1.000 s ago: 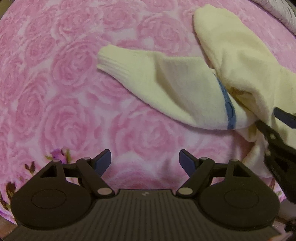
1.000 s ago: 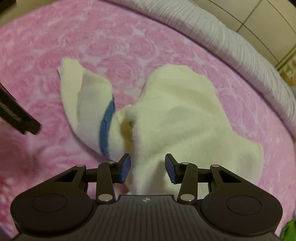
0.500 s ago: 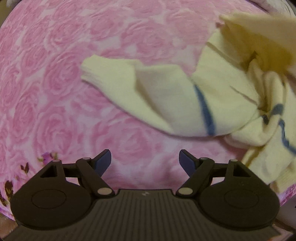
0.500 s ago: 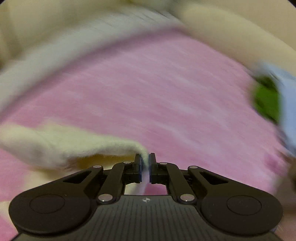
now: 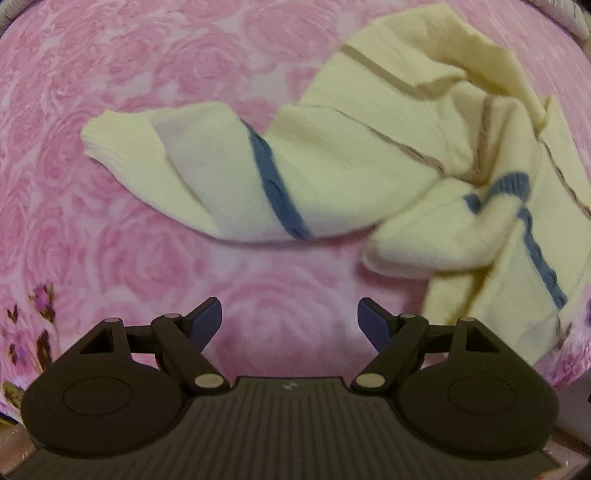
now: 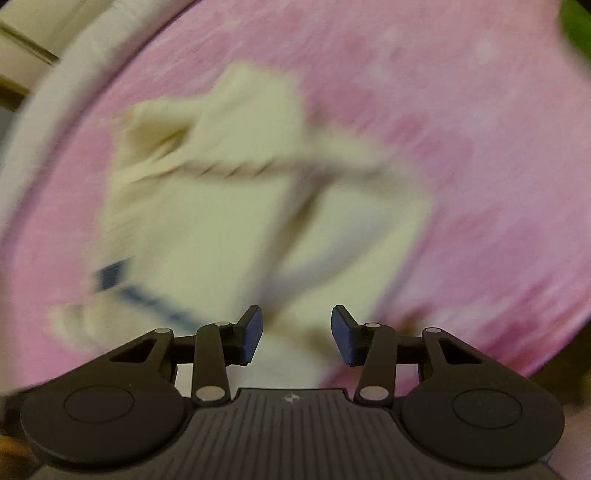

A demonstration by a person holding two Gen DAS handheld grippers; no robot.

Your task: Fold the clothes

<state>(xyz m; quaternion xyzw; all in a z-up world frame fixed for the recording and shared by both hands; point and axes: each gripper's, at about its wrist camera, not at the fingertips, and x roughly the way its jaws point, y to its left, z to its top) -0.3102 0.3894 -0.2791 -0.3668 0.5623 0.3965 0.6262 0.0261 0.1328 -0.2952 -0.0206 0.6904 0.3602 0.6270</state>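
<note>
A pink rose blanket (image 5: 110, 258) is spread out. A cream sweater (image 5: 351, 166) is lain on it, crumpled, so most folding is left. The left claw (image 5: 290, 321) is held wide open and empty. The right claw (image 6: 295, 332) is open too. The right view is blurred.

Sweater (image 5: 354, 158) on blanket (image 5: 110, 258)

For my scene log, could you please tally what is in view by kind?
Cream garment with blue trim: 1
Pink rose-print blanket: 1
Tools, left and right, both open: 2
Green item at the edge, unidentifiable: 1
Total: 5
</note>
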